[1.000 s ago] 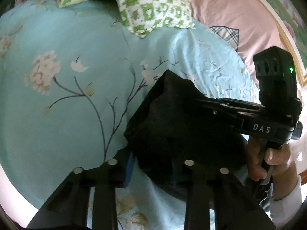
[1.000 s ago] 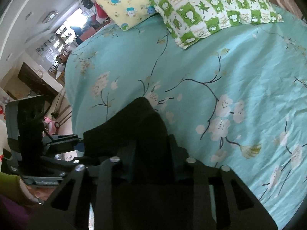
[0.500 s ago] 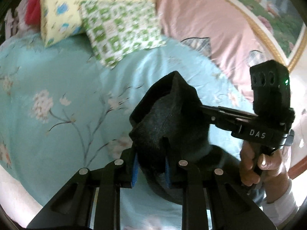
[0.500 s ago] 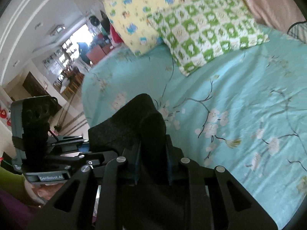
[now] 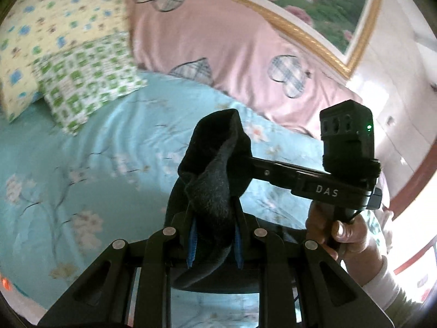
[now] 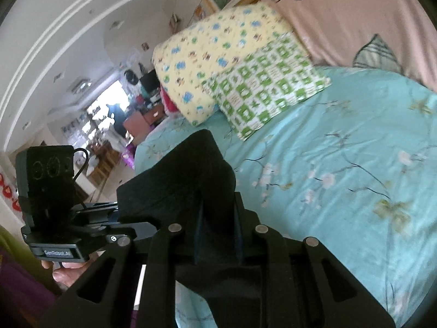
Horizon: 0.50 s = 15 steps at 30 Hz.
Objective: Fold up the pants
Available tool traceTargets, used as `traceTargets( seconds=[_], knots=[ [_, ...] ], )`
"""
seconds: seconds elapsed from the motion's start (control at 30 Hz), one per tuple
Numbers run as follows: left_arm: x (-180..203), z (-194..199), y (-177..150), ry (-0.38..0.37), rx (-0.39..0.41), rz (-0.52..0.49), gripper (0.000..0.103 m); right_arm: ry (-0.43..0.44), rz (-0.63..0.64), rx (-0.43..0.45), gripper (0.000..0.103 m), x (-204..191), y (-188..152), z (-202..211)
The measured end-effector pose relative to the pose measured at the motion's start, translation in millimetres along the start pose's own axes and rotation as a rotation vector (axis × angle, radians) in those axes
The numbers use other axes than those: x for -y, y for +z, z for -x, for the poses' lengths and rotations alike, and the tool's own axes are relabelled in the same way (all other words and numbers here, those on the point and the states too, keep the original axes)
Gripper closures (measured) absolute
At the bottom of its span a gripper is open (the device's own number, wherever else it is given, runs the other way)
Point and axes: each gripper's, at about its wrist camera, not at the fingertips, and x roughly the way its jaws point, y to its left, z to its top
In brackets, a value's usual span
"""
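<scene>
Both tongs, left (image 5: 214, 235) and right (image 6: 217, 235), are clamped tight on the bunched black fleece pants (image 5: 215, 175), held raised above the bed with the turquoise floral quilt (image 5: 82, 164), near the green-and-white checked pillow (image 6: 267, 84).

matt fuzzy black cloth pants (image 5: 215, 180), smooth cotton sheet (image 5: 95, 147), matt plastic grippers

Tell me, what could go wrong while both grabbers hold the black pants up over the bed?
The left gripper and right gripper each pinch only a bunched edge of the pants, so the cloth might slip out. The rest hangs crumpled, so it may land wrinkled on the blue bedspread.
</scene>
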Motion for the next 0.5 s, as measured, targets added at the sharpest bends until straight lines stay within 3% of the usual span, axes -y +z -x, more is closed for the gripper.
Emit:
traceTargets(
  seconds=[0.5],
  knots=[
    [108.0,-32.6,-31.6,-0.108,-0.093,-0.183,0.082,-0.061,-0.161,0.170,0.083,40.2,-75.7,101.7]
  ],
)
